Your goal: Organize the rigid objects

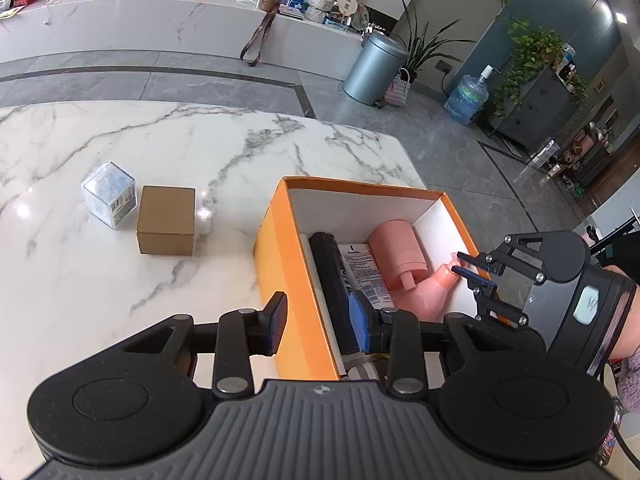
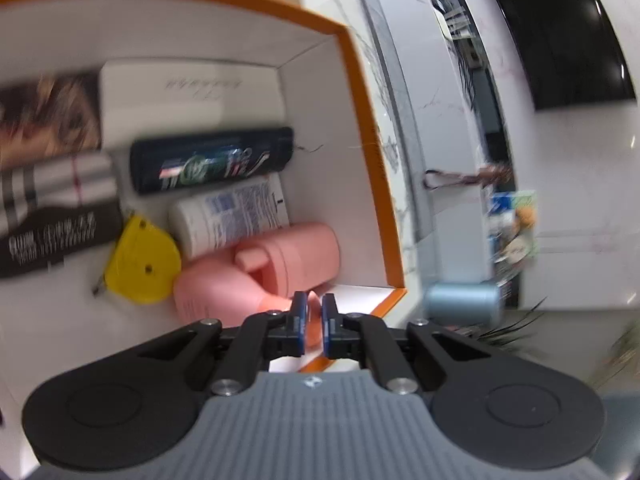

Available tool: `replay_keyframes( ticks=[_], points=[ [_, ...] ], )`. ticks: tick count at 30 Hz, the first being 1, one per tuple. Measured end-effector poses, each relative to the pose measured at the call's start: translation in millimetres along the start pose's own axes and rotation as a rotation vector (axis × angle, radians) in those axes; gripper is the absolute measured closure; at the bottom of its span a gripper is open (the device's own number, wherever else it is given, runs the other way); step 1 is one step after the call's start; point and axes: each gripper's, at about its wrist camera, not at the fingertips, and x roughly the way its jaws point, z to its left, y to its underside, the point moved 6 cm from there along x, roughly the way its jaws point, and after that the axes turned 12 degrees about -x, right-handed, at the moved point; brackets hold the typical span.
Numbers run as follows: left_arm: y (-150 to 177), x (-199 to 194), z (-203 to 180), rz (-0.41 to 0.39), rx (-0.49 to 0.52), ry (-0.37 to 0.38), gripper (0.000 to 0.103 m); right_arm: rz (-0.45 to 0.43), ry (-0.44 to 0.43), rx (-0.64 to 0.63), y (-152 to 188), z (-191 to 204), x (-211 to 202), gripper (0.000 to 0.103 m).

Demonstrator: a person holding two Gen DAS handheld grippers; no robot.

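Now my right tongs are clamped on the pink bottle, lying in the orange box, cap toward the far wall. Beside it lie one white tube, one black tube, one yellow tape measure. Left tongs straddle the box's near-left wall, apart. Two small boxes, gold and clear, sit left on the counter.

Glossy veined marble table, matt orange cardboard box, smooth pink plastic bottle.
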Motion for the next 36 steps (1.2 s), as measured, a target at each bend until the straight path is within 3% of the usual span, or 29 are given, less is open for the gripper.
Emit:
replay_keyframes(
  ticks=[5,9,20,27,28,31,36],
  points=[
    [-1.6,-11.6,3.6,-0.020,-0.004,-0.009,0.064,-0.004,-0.012,0.042,-1.9,-5.5,-14.0,0.096],
    [-2.8,-21.9,9.8,-0.038,-0.013,-0.017,0.064,0.052,-0.001,-0.031,-6.3,-0.2,-18.7,0.096],
    [-2.7,-36.9,28.6,-0.048,-0.043,-0.040,0.064,0.247,0.272,-0.218,-17.5,35.4,-1.2,0.099],
    [-1.4,-40.3,35.8,-0.047,-0.045,-0.043,0.064,0.245,0.220,-0.122,-21.4,41.0,-12.7,0.098],
    [-0.9,-40.3,36.3,-0.045,-0.043,-0.043,0.064,0.244,0.203,-0.099,-21.3,38.0,-14.9,0.095],
    [0.2,-42.8,39.1,-0.040,-0.037,-0.035,0.064,0.227,0.179,-0.052,-22.7,31.4,-22.9,0.074],
    [-1.7,-50.3,52.5,-0.048,-0.026,-0.032,0.064,0.202,0.108,0.074,-26.9,21.1,-37.9,0.072]
  ],
)
